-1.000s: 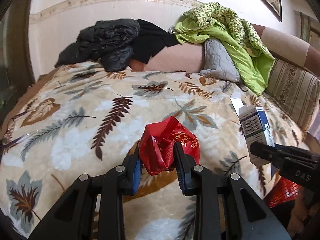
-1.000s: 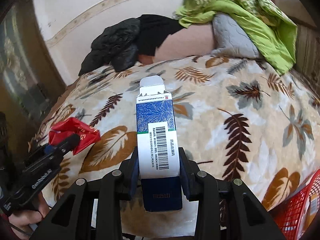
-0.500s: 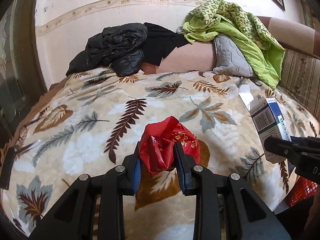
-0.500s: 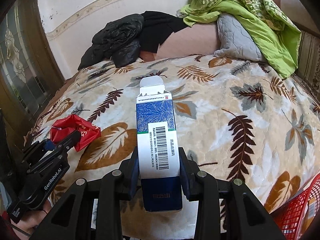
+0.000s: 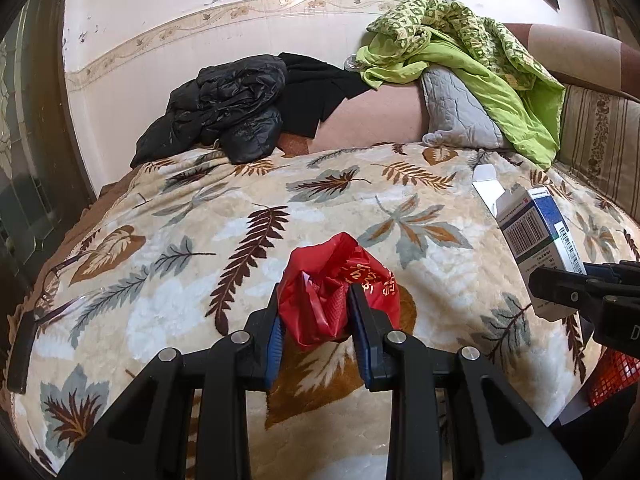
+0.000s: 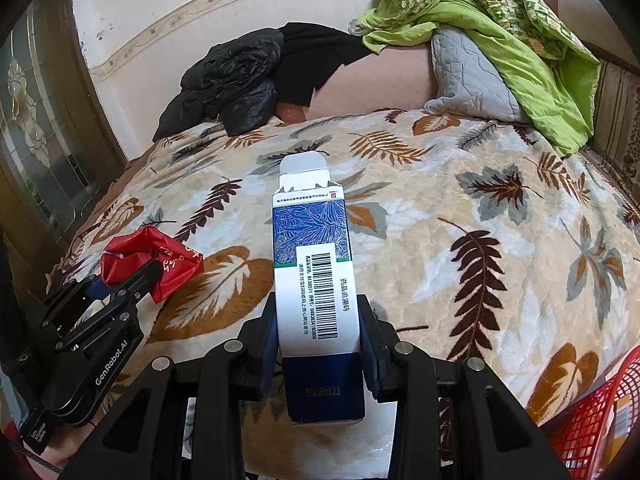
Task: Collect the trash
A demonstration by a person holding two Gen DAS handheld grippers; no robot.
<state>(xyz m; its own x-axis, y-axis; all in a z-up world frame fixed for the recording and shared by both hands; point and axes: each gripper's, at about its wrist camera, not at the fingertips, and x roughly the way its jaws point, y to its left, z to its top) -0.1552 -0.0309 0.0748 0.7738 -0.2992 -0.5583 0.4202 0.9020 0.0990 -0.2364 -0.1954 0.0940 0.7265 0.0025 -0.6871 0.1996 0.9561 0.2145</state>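
A crumpled red plastic bag (image 5: 334,290) is pinched between the blue pads of my left gripper (image 5: 316,316), held above the leaf-patterned blanket (image 5: 192,280). In the right wrist view the same red bag (image 6: 150,258) and left gripper (image 6: 116,288) show at the left. My right gripper (image 6: 318,320) is shut on an empty blue-and-white medicine box (image 6: 312,256) with a barcode and an open top flap. That box (image 5: 532,228) appears at the right of the left wrist view, with the right gripper's fingers (image 5: 560,286) across its lower part.
A red mesh basket (image 6: 588,420) stands at the bed's near right corner, also seen as a red basket (image 5: 612,372) in the left view. Black jackets (image 5: 224,112), a grey pillow (image 5: 456,116) and a green quilt (image 5: 480,60) lie along the far wall.
The left wrist view has rolled and shifted a little, so the bed and the box sit differently in it. Both grips are unchanged and the right gripper has kept still.
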